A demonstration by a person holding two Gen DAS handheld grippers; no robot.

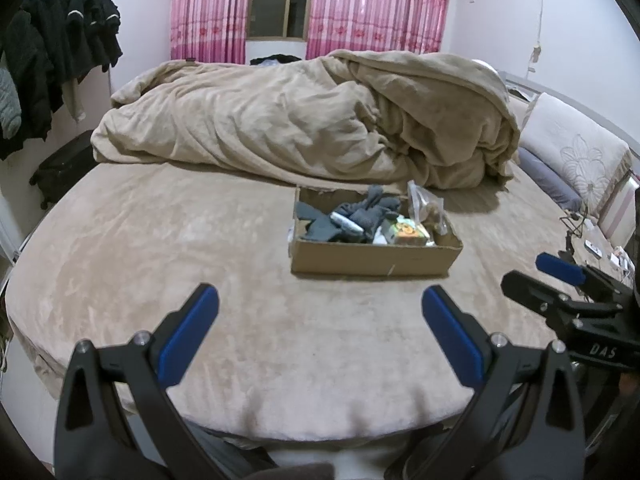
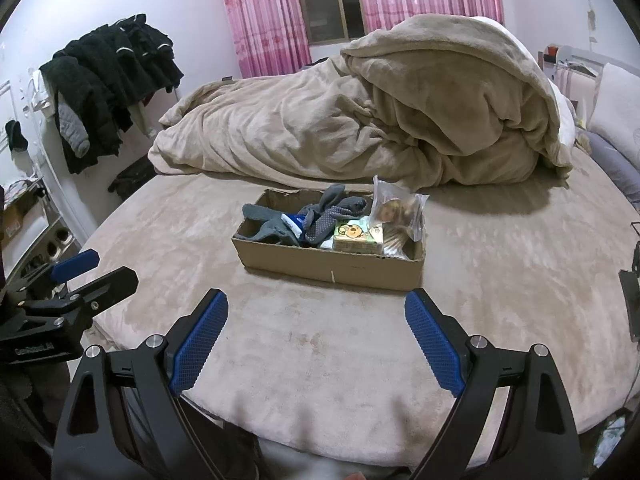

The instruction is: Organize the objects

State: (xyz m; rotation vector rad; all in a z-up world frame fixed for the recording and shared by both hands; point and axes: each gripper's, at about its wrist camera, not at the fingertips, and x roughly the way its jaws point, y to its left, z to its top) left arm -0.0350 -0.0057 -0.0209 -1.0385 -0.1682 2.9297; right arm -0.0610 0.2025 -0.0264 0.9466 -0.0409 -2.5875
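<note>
Cardboard box (image 2: pixel 332 264) of grey socks (image 2: pixel 320 216) and packets rests mid-bed (image 2: pixel 500 264), ahead of both tools. Left tool (image 1: pixel 320 332) and right tool (image 2: pixel 316 336) hover wide apart, holding nothing. Judgement: approach from above, pinching one item at a time.

Box (image 2: pixel 332 266) contents partly buried under grey socks (image 2: pixel 332 210); clear bag (image 2: pixel 396 208) contents indistinct; nightstand clutter (image 1: pixel 600 248) too small.
</note>
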